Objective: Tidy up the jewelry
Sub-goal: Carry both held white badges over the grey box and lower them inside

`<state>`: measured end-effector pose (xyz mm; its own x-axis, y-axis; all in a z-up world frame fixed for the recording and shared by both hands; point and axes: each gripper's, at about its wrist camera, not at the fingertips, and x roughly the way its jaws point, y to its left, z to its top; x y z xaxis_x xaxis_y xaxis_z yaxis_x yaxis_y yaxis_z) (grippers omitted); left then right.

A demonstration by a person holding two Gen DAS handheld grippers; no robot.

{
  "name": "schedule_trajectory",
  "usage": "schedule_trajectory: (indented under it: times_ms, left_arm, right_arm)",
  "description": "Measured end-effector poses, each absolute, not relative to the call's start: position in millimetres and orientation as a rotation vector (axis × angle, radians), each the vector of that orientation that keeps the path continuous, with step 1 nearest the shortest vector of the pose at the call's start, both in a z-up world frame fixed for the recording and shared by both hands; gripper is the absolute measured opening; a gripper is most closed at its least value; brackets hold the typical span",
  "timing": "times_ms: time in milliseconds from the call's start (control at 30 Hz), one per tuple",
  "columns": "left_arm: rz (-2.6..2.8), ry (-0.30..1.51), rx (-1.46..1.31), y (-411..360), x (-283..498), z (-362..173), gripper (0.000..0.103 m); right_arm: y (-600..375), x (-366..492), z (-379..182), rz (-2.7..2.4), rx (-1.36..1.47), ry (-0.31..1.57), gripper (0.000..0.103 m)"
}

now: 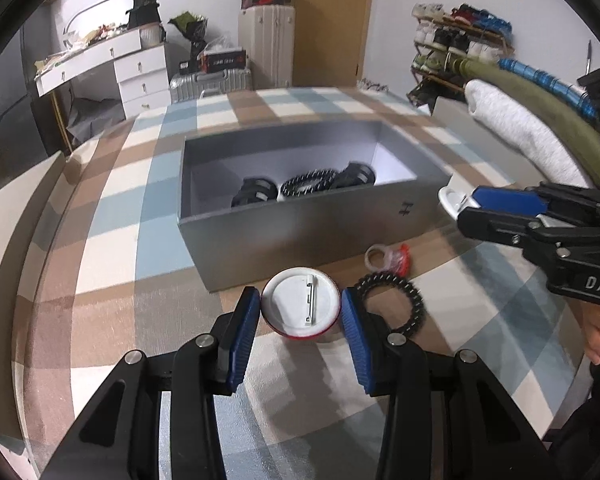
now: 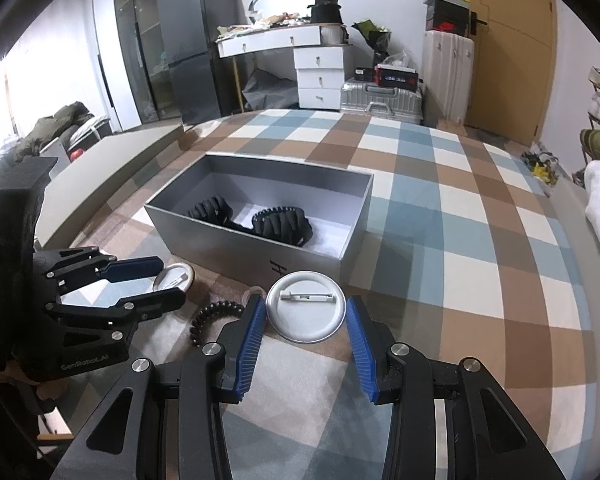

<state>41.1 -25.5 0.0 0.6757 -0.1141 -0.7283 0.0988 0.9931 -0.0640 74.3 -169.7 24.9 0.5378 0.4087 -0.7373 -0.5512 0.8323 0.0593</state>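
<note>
Left wrist view: the left hand-held gripper (image 1: pixel 301 312) clamps a red-rimmed pin badge (image 1: pixel 300 307) just before the open grey box (image 1: pixel 300 232), which holds black bracelets (image 1: pixel 308 184). A black coil bracelet (image 1: pixel 396 304) lies beside it on the checked bed (image 1: pixel 120 280).

Right wrist view: the right hand-held gripper (image 2: pixel 306 314) grips a white pin badge (image 2: pixel 306 308) near the same box.
</note>
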Motion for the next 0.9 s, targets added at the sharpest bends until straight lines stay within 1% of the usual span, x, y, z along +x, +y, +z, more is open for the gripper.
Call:
schedule_trajectory:
  times_ms: [633, 900]
  left_arm:
    - [-0.108, 0.628, -0.081, -10.6, 32.4, 33.9, 0.036]
    - [-0.092, 0.604, -0.083, -5.3, 37.9, 36.7, 0.036]
  right_arm:
    - [-175.7, 71.5, 39.9, 0.616, -0.097, 0.749, 0.04]
    - [-173.8, 75.0, 43.0, 0.633, -0.059, 0.727, 0.041]
